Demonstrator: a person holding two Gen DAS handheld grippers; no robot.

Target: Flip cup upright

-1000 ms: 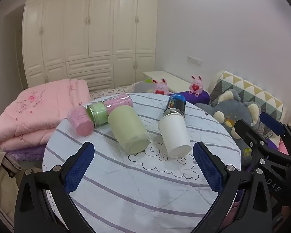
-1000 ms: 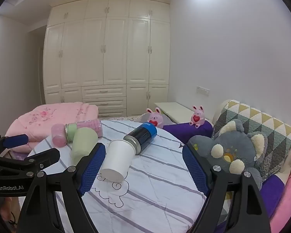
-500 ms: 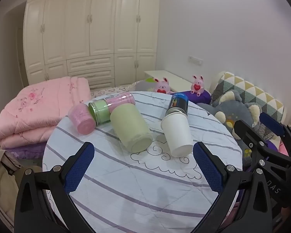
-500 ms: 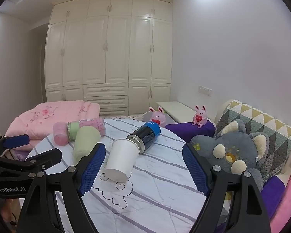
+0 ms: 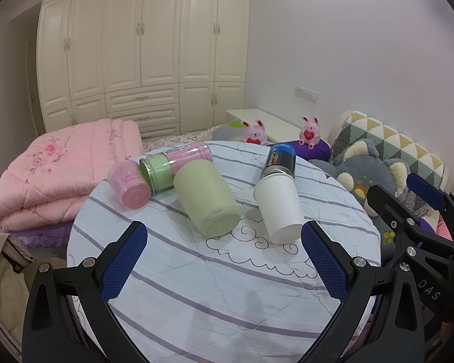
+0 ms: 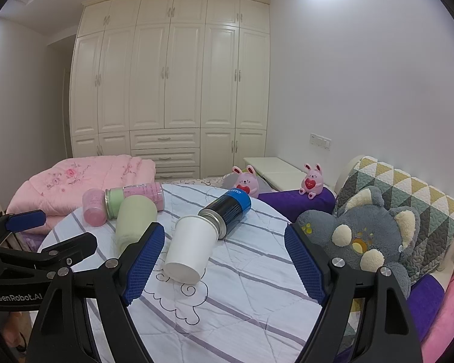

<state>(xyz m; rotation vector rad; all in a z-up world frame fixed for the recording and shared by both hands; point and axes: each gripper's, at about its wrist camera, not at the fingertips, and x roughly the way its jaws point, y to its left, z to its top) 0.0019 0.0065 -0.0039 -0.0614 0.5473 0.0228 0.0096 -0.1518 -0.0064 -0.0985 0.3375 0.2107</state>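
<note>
Several cups lie on their sides on a round table with a striped cloth. A white paper cup lies with its base toward me. A pale green cup lies left of it. A small pink cup, a pink jar with a green lid and a blue-capped dark can lie behind. My left gripper is open and empty, short of the cups. My right gripper is open and empty, the white cup between its fingers' line of sight.
A folded pink quilt lies left of the table. A grey plush toy and a patterned cushion sit at the right. Two pink bunny toys stand behind the table. White wardrobes fill the back wall.
Both grippers have tilted slightly, so the table and cups sit a little lower in view. The cups have not moved. Both grippers stay open.
</note>
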